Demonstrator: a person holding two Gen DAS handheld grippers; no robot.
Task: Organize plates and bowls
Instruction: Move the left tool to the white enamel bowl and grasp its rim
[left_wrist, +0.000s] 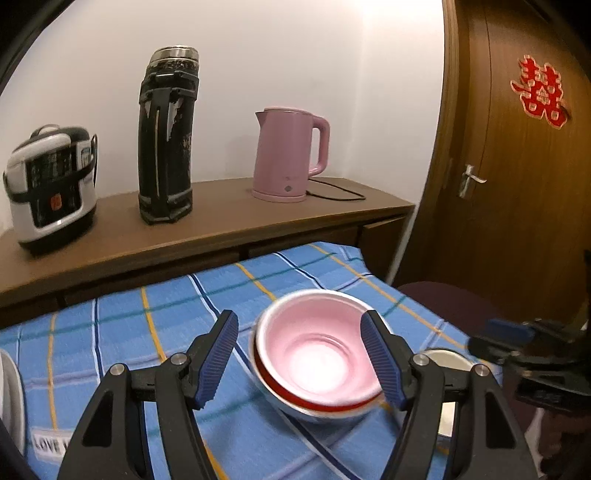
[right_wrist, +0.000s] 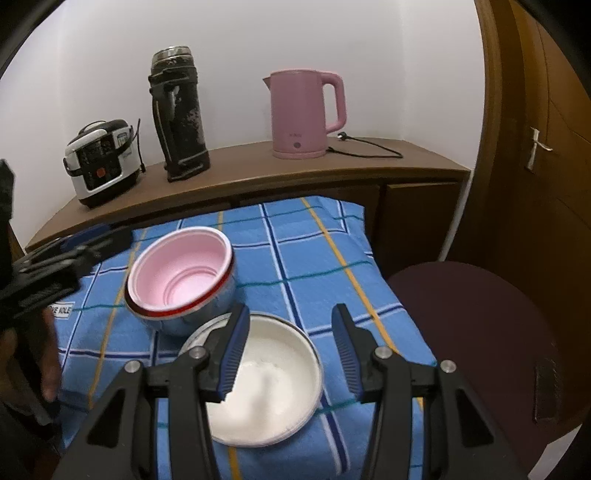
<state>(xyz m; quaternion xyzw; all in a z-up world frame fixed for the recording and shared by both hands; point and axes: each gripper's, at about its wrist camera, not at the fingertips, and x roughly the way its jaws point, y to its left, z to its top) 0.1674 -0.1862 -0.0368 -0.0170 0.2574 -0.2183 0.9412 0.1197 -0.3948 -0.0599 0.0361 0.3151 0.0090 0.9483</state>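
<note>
A pink bowl sits nested in a red-rimmed steel bowl on the blue checked cloth. My left gripper stands open just short of this stack, with its pads touching nothing. In the right wrist view the same pink bowl lies left of centre, and a white bowl rests close in front. My right gripper hovers over the white bowl, open and holding nothing. The left gripper shows blurred at the left edge, with a hand below it.
A wooden sideboard behind the table carries a rice cooker, a black flask and a pink kettle with its cord. A dark round stool stands at the right, before a brown door. A white plate's edge shows far left.
</note>
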